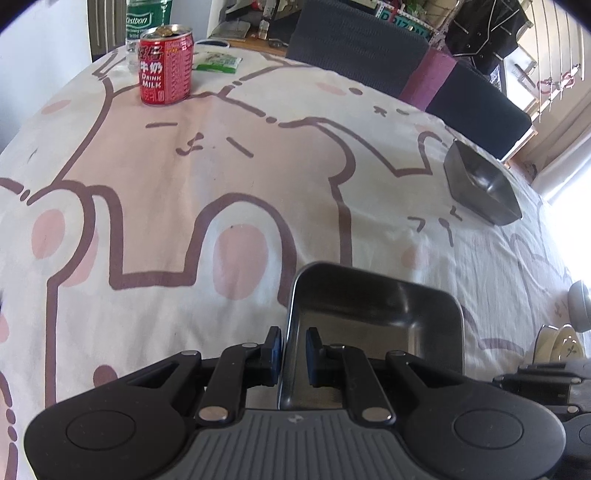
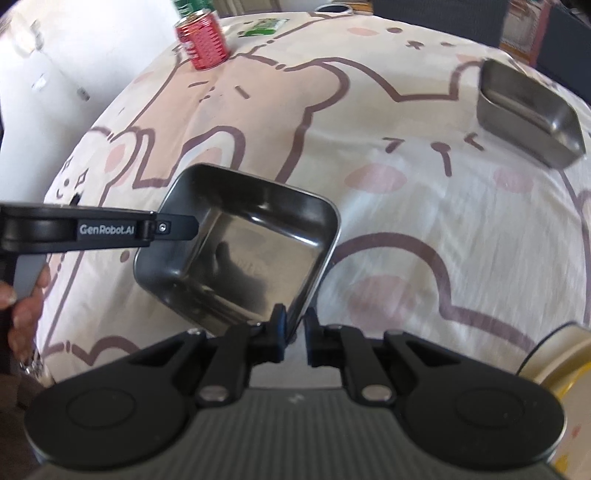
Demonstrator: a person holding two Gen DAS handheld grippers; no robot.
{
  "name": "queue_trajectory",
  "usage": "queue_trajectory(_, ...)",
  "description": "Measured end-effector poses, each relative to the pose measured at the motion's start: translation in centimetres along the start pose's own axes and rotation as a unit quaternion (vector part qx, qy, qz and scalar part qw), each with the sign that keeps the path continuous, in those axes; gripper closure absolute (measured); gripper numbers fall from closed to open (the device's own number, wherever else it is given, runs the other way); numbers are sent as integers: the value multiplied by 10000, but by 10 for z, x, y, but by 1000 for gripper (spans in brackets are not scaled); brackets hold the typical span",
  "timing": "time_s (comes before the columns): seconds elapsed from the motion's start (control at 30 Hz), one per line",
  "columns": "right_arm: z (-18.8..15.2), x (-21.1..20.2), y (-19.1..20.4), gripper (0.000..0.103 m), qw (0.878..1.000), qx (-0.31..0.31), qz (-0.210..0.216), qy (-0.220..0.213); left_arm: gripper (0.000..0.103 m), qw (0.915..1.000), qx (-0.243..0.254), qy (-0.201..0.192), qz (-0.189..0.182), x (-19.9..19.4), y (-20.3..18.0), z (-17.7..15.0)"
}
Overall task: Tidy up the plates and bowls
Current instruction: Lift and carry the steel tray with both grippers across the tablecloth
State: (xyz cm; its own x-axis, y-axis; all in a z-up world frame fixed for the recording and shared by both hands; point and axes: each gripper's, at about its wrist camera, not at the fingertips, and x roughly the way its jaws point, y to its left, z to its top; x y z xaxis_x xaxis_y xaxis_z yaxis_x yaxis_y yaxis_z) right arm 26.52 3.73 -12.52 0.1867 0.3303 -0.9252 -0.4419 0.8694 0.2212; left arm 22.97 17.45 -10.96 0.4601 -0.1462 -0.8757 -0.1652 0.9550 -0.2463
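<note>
A square steel bowl (image 1: 373, 325) is held low over the bunny-print cloth. My left gripper (image 1: 294, 356) is shut on its left rim, one pad inside and one outside. The same bowl (image 2: 243, 251) shows in the right wrist view, with the left gripper's finger reaching its left rim from the side. My right gripper (image 2: 294, 338) straddles the bowl's near right corner, jaws narrowly apart; contact is unclear. A second steel bowl (image 1: 480, 184) sits on the cloth at the far right, also in the right wrist view (image 2: 528, 114).
A red milk can (image 1: 166, 66) and a green bottle (image 1: 147, 18) stand at the far left, next to a green packet (image 1: 218, 62). Ceramic dishes (image 1: 561, 343) lie at the right edge. A dark cushion (image 1: 369, 48) lies behind the table. A yellow-rimmed dish (image 2: 561, 354) is near right.
</note>
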Motion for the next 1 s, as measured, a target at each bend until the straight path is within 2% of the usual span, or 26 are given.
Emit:
queue_trajectory(0.1, 0, 0, -5, 90, 9991, 421, 18, -21, 88, 10000, 73, -67, 7, 1, -3, 2)
queue_trajectory(0.33, 2, -6, -16, 87, 9963, 795, -77, -327, 88, 9998, 206, -37, 59, 8, -8, 3)
queue_trajectory(0.4, 3, -5, -17, 87, 9966, 760, -81, -315, 88, 9997, 225, -1, 86, 9, -7, 3)
queue_trajectory(0.47, 4, -2, -17, 93, 9971, 715, -87, -245, 88, 9997, 219, 41, 131, 8, -5, 2)
queue_trajectory(0.63, 1, 1, -13, 93, 9980, 615, -83, -108, 87, 9996, 258, 117, 98, 4, -2, -2)
queue_trajectory(0.77, -2, -2, -11, 93, 9980, 608, -50, -181, 89, 9995, 290, 66, 40, -2, -2, -4)
queue_trajectory(0.83, -2, -3, -12, 93, 9977, 640, -36, -225, 93, 9995, 306, 32, -7, -5, -2, -4)
queue_trajectory(1.0, 1, -2, -7, 93, 9973, 676, 56, -279, 93, 9995, 244, -57, 167, -6, 2, -2)
